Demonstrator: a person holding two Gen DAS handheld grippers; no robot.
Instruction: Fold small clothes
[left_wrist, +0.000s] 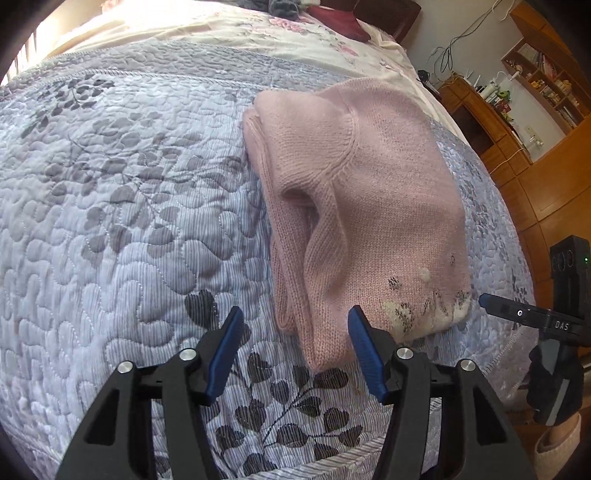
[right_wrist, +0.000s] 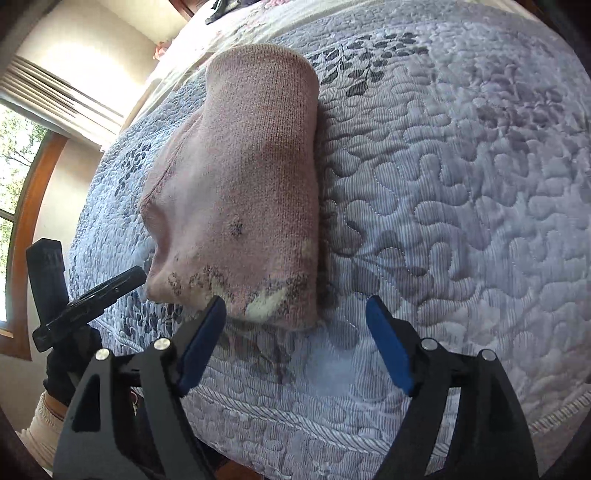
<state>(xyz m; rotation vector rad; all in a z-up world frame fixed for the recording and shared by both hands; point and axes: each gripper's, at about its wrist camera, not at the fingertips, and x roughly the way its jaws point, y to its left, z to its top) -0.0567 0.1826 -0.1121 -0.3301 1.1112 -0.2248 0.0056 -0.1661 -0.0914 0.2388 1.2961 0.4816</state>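
Left claw, left wrist view: jaws spread and empty, poised at the near end of the pink sweater, which lies folded lengthwise on the bed's quilt. Right claw, right wrist view: likewise spread and empty at the sweater's patterned hem. Judged step: regrasping for another fold; each claw needs a near corner. No containers visible.
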